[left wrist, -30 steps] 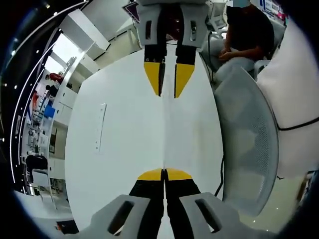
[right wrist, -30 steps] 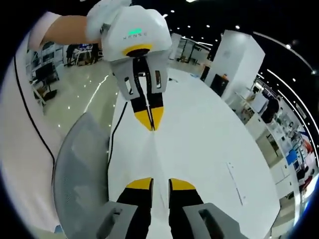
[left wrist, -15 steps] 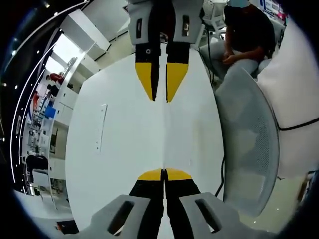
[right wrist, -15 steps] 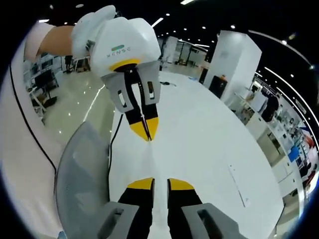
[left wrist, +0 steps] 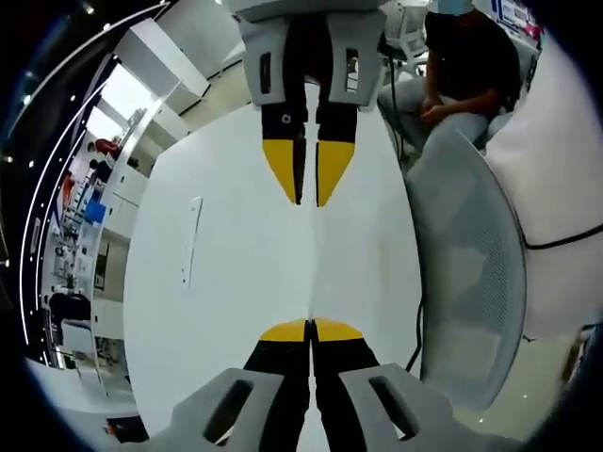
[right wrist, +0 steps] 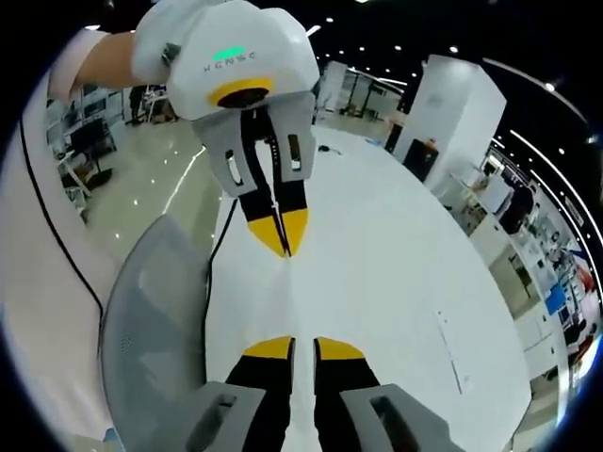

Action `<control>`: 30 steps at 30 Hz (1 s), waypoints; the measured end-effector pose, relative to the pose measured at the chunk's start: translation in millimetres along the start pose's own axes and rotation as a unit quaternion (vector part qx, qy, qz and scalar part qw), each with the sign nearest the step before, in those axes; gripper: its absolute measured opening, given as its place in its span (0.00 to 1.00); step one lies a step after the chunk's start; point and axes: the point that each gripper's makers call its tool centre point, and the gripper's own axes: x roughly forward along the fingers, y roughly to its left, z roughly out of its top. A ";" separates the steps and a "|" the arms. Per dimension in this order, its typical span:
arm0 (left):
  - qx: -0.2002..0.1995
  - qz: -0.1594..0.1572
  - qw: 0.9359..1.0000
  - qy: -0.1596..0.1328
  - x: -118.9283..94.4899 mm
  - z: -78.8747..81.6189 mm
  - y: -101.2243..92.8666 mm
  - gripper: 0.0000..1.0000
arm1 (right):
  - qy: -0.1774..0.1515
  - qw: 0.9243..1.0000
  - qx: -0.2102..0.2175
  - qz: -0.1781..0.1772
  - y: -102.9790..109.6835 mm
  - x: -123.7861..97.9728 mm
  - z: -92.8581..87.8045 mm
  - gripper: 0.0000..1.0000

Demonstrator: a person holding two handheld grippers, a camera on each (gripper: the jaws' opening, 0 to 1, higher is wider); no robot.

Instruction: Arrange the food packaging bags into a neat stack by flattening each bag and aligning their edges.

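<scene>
Where the long white counter (left wrist: 226, 292) runs away from both cameras, it takes up the middle of each view, with a grey mesh chair (left wrist: 471, 282) drawn up close against one long side. A seated person (left wrist: 466, 56) in dark clothes is beyond the chair in the left gripper view. The two grippers face each other, tip towards tip, over the counter's midline. The left gripper (left wrist: 311, 330) has its yellow-tipped fingers pressed together with no gap between them; in the right gripper view it is held by a hand (right wrist: 165, 42) in a white glove. The right gripper (right wrist: 303, 347) has its fingers slightly spread, with a narrow strip of white counter visible between the yellow tips. A black cable (right wrist: 215, 273) hangs along the counter edge beside the chair. A thin flat strip (left wrist: 189, 240) lies on the counter, well apart from both grippers. A faint pale line (left wrist: 311, 264) runs straight from one pair of fingertips to the other. I cannot tell whether it is the edge of a food packaging bag held between them or a seam in the counter.
</scene>
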 end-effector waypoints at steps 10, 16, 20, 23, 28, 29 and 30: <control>0.003 0.003 1.000 -0.002 0.1 3.1 -0.3 0.00 | 0.006 1.000 0.001 0.013 7.2 -0.5 0.8 0.03; 0.002 0.007 1.000 -0.004 -0.3 4.8 0.9 0.00 | 0.016 0.999 -0.009 0.028 12.7 1.9 0.0 0.02; 0.004 0.007 1.000 -0.005 -0.1 6.1 -0.4 0.00 | 0.022 0.999 -0.008 0.035 18.0 4.1 -1.4 0.01; 0.005 0.008 1.000 -0.007 -0.6 7.7 -2.0 0.00 | 0.028 0.999 -0.014 0.041 22.3 5.6 -3.2 0.00; 0.005 0.009 1.000 -0.008 -1.4 8.3 -1.4 0.00 | 0.031 0.998 -0.013 0.045 23.8 6.5 -3.4 0.00; 0.004 0.009 1.000 -0.008 -1.5 8.2 -1.6 0.00 | 0.031 0.998 -0.013 0.046 24.3 6.7 -3.2 0.00; 0.004 0.008 1.000 -0.008 -1.5 8.4 -2.1 0.00 | 0.032 0.998 -0.016 0.046 24.4 6.8 -3.3 0.00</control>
